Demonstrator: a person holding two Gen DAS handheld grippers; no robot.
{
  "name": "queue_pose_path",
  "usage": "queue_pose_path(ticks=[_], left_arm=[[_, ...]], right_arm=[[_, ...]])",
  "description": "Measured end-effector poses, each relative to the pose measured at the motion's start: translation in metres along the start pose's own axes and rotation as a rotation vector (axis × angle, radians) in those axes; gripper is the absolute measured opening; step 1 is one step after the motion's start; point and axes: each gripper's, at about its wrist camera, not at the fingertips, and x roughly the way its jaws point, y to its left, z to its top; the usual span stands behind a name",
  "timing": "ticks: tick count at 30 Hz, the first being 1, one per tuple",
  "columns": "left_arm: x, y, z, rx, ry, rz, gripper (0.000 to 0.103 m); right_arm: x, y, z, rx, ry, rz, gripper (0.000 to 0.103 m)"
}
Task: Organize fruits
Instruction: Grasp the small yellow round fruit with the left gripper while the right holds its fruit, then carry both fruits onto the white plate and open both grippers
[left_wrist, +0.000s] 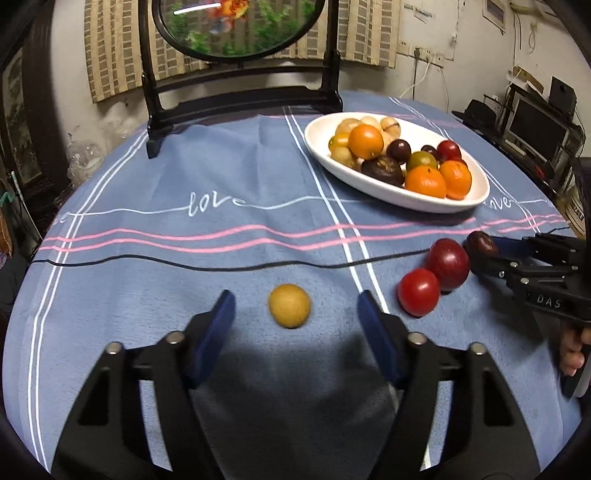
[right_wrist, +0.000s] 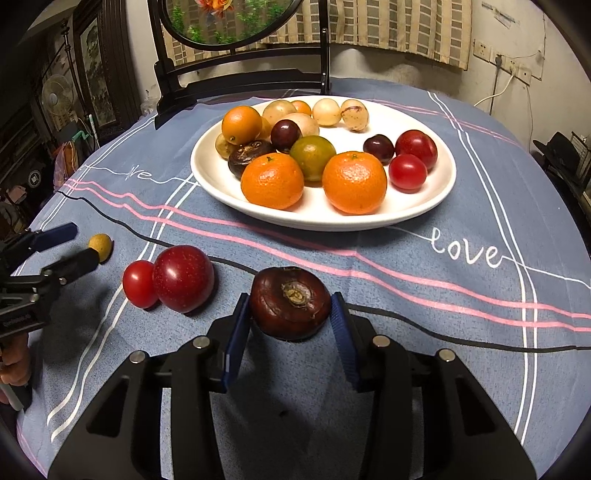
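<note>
- Left gripper: jaws spread wide, nothing held; a small yellow-brown fruit lies on the blue tablecloth between its fingertips, touching neither
- Right gripper: closed around a dark glossy chestnut-like fruit; a plum and tomato touch each other just left; the white plate of fruit sits beyond

Dim room, fisheye-warped edges, soft shadows

From my left wrist view, my right gripper is cut off by the right edge, and the dark fruit it meets is partly covered by its jaws. From my right wrist view, my left gripper runs off the left edge and hides part of the small yellow fruit. The round mirror is cropped at the top in both.
</note>
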Motion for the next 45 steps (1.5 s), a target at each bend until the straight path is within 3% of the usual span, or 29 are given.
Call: queue_pose_path(ticks=[2, 10, 29, 45], left_arm=[[0.001, 0.001, -0.001, -0.005, 0.009, -0.013, 0.056], [0.012, 0.005, -0.001, -0.027, 0.035, -0.028, 0.038], [0.019, 0.007, 0.0, -0.046, 0.055, -0.022, 0.026], [0.008, 0.003, -0.003, -0.043, 0.027, -0.048, 0.026]], right_arm=[[0.0, 0.0, 0.0, 0.0, 0.0, 0.0, 0.044], [0.0, 0.0, -0.001, -0.003, 0.001, -0.002, 0.044], [-0.001, -0.001, -0.002, 0.002, -0.002, 0.0, 0.044], [-0.022, -0.005, -0.008, 0.05, -0.049, 0.0, 0.044]])
